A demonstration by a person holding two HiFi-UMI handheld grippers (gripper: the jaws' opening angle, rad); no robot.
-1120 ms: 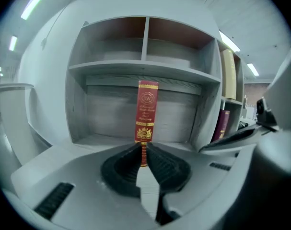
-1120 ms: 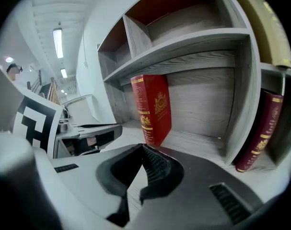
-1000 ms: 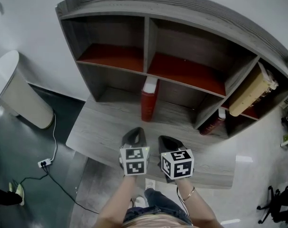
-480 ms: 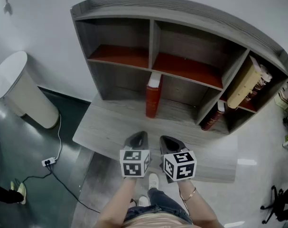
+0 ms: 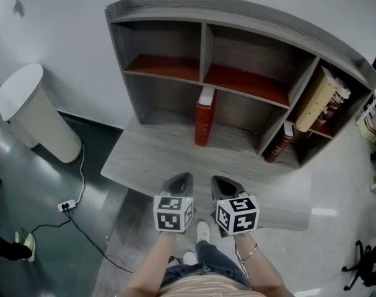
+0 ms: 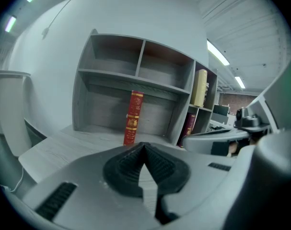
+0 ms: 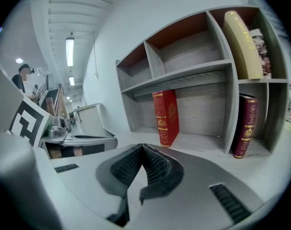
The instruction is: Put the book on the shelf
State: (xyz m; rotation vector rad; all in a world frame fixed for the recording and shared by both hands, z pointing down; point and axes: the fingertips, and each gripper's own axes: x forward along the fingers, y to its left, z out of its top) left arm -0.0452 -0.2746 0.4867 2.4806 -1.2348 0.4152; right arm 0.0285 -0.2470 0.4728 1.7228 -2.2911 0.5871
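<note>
A red book (image 5: 204, 117) stands upright in the lower middle compartment of the grey wooden shelf (image 5: 203, 48), its foot on the grey table (image 5: 150, 159). In the left gripper view the red book (image 6: 132, 117) is straight ahead, well beyond the jaws; the right gripper view has the red book (image 7: 166, 118) a little right of centre. My left gripper (image 5: 180, 179) and right gripper (image 5: 223, 181) hover side by side over the table's near edge, far short of the book. Both are shut with nothing between their ribbed pads (image 6: 157, 164).
A dark red book (image 5: 279, 146) leans in the lower right compartment and a tan book (image 5: 314, 101) leans above it. A white bin (image 5: 33, 113) stands left of the table. A power strip (image 5: 67, 205) and its cable lie on the floor.
Both grippers have drawn back from the shelf toward the table's near edge, staying shut. The red book has stayed standing in its compartment.
</note>
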